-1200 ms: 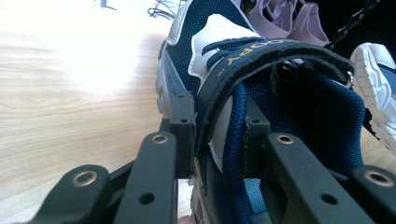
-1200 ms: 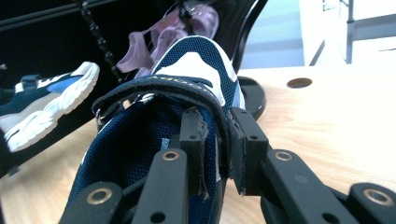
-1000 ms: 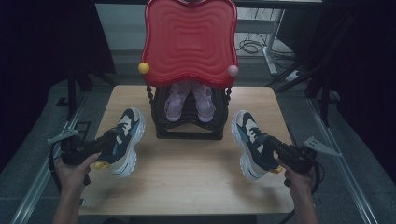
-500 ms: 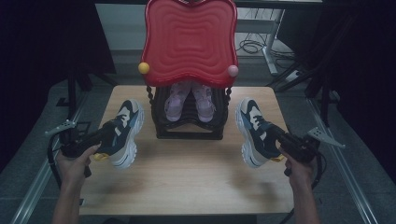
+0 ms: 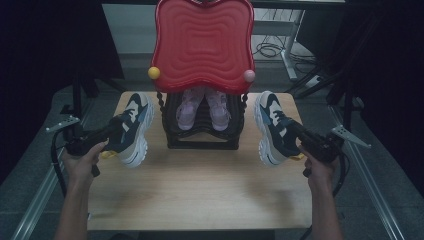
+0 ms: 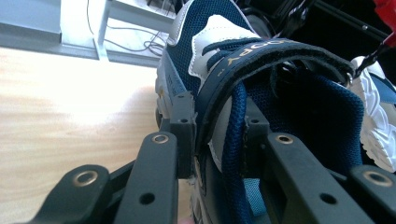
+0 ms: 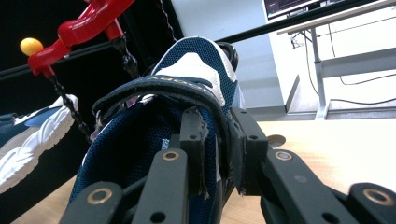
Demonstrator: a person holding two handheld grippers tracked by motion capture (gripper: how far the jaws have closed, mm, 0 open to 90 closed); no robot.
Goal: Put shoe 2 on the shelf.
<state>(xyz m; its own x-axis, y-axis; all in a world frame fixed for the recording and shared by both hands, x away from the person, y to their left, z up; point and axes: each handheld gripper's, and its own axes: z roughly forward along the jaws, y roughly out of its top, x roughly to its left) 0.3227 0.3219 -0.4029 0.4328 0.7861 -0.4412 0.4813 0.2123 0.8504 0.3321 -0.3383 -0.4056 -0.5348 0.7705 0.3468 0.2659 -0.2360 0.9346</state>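
Sneakers (image 5: 134,129) (image 5: 272,128), each clamped in a claw (image 5: 112,134) (image 5: 299,137), flanking black rack (image 5: 202,131) under red tray (image 5: 202,42).

Grey floor (image 5: 380,200) surrounds the table; cables (image 5: 270,50) trail near a white desk frame (image 5: 292,35).

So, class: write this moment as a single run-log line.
left gripper: shut on left sneaker collar | right gripper: shut on right sneaker collar | pink shoes: on black rack under red top
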